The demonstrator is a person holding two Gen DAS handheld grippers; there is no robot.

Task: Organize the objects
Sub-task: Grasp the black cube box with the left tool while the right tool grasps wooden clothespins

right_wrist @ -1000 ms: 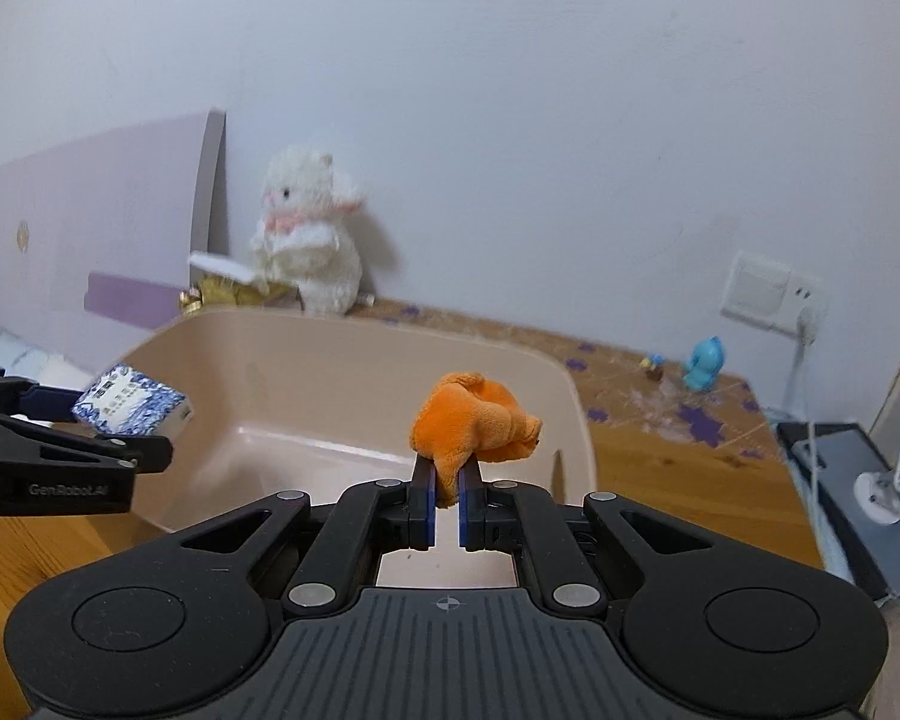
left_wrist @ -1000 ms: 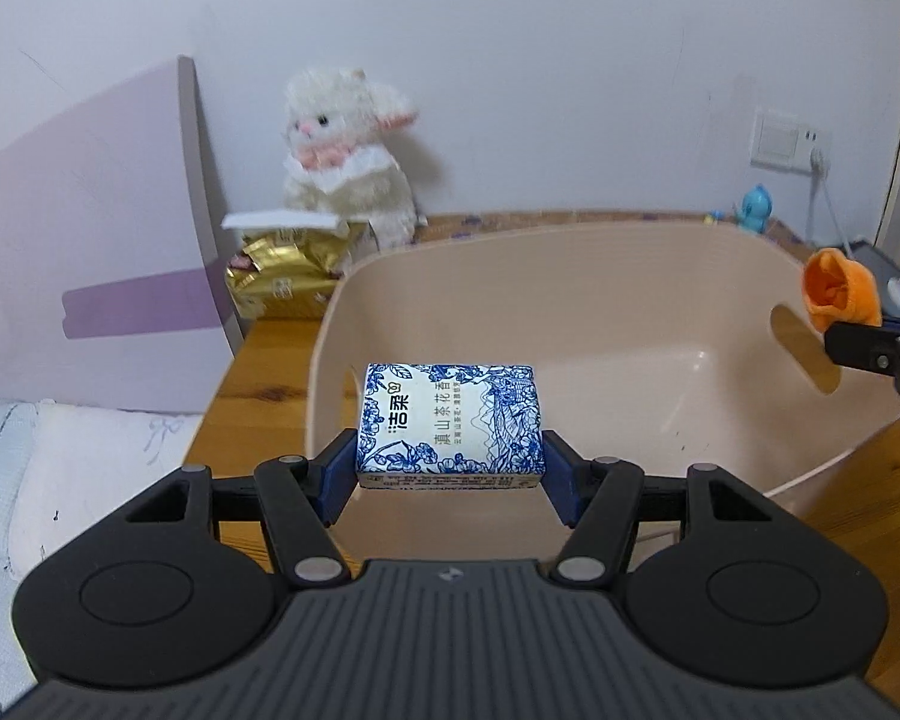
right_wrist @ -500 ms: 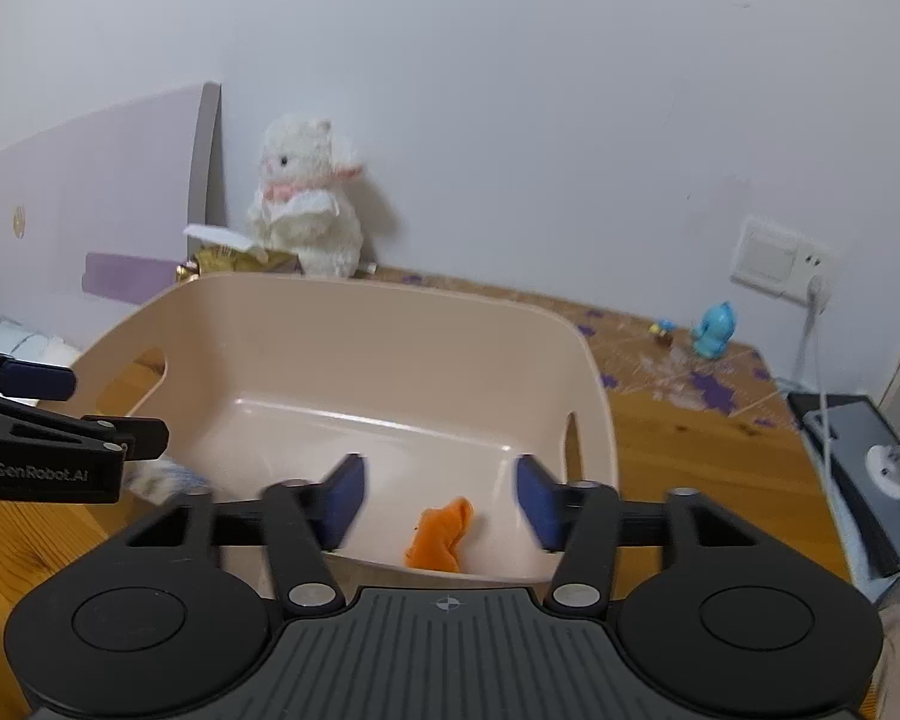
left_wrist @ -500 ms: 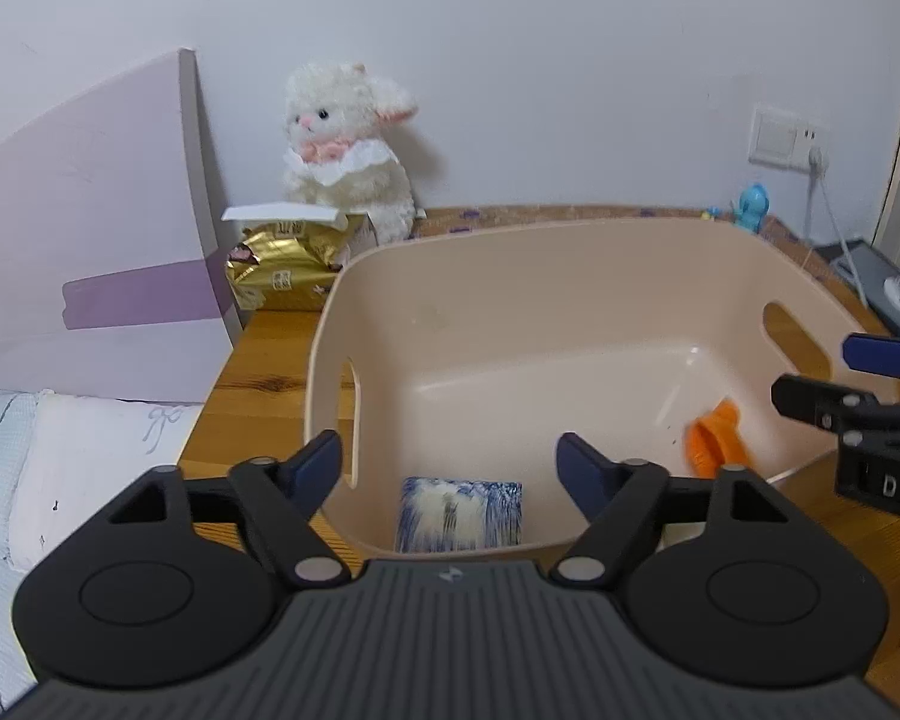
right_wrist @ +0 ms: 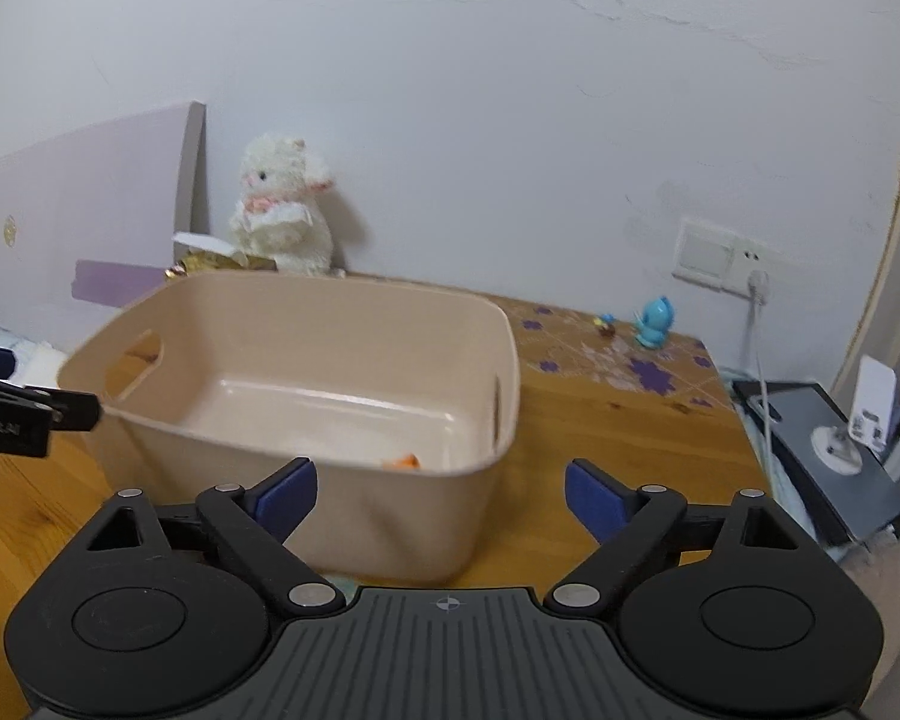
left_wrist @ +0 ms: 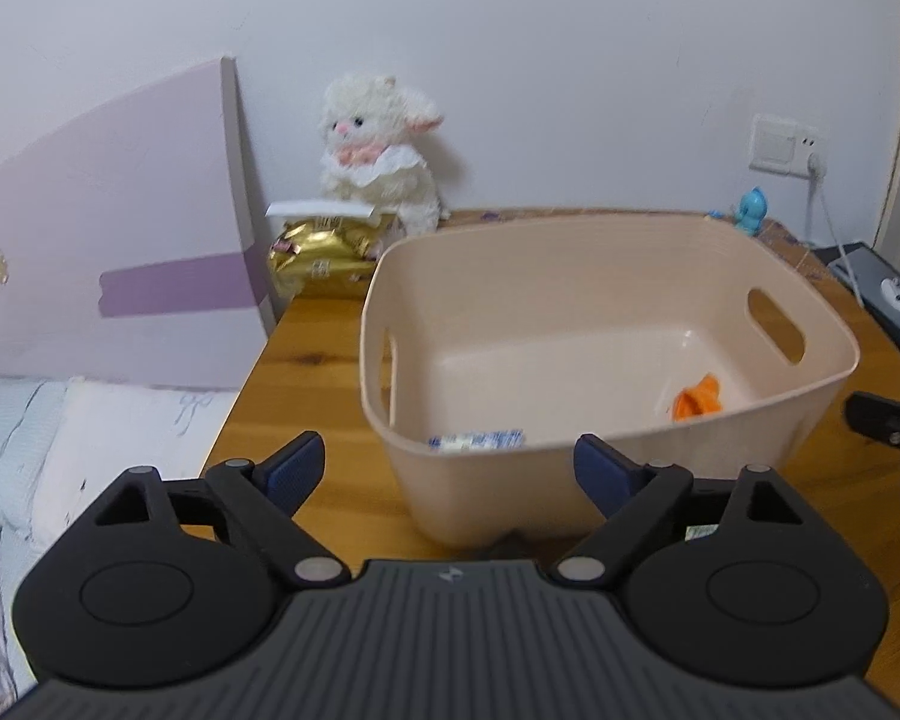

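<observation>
A beige plastic bin (left_wrist: 606, 276) (right_wrist: 306, 306) stands on the wooden table. Inside it lie a blue-and-white tissue pack (left_wrist: 477, 440), mostly hidden by the near wall, and an orange plush item (left_wrist: 697, 399) (right_wrist: 403, 462) at the right end. My left gripper (left_wrist: 450, 471) is open and empty, held back from the bin's near wall. My right gripper (right_wrist: 441, 495) is open and empty too, just short of the bin's near right corner. Each gripper shows at the edge of the other's view.
A white plush lamb (left_wrist: 381, 156) and a gold snack bag (left_wrist: 324, 255) sit behind the bin by a lilac headboard (left_wrist: 120, 252). A blue figurine (right_wrist: 654, 330), a wall socket with cable (right_wrist: 723, 258) and a dark device (right_wrist: 822, 450) are at the right. Bedding (left_wrist: 60, 438) lies left.
A second ago each gripper was shut on its object above the bin. Both opened, dropping the pack and orange plush inside, and have since drawn back from the bin.
</observation>
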